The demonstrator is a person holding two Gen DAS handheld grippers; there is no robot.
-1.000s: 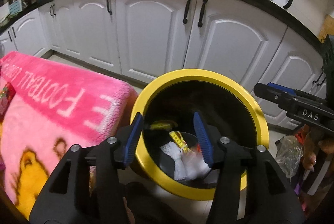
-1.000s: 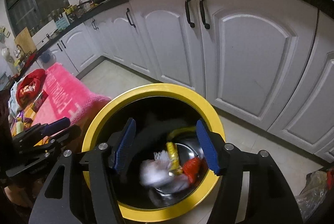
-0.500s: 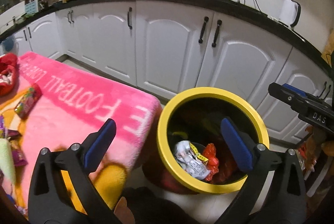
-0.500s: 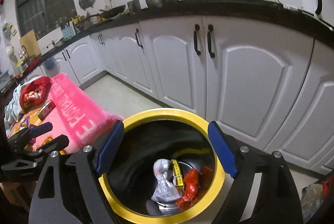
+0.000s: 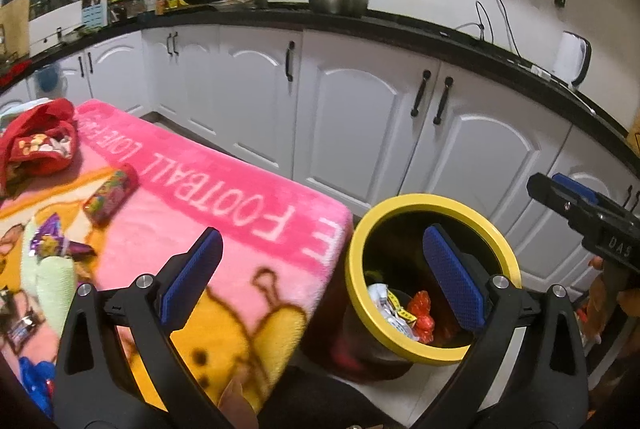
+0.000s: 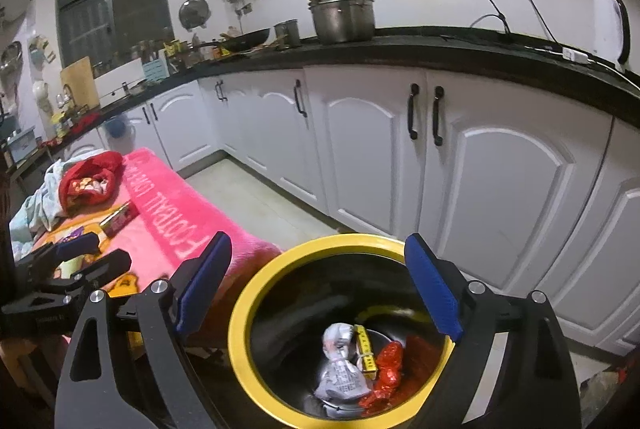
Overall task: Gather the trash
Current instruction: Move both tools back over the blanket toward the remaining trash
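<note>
**Trash collection: part done, wrappers left on the blanket**

Bin [image 6: 240,313]: yellow rim, dark inside, standing on the floor beside the pink blanket [image 5: 224,213]. At its bottom lie a crumpled white wrapper [image 6: 340,369], a small yellow box [image 6: 366,349] and a red foil wrapper [image 6: 386,365]. These count as collected.

Left tongs [image 5: 320,269]: jaws wide apart, nothing between the pads; they have just been opening. They are raised above the blanket edge and the bin.

Right tongs [image 6: 320,285]: jaws also spread wide and empty, having just opened further, poised over the bin mouth.

Still on the blanket: a colourful candy pack [image 5: 108,197], a purple wrapper [image 5: 52,241], a pale green item [image 5: 52,281] and more bits at the lower left edge, too blurred to name. A red cloth bag [image 5: 36,145] sits at the far end; whether it is trash I cannot tell.

Judgement: an early-to-middle stage. Several pieces remain to be fetched.
</note>
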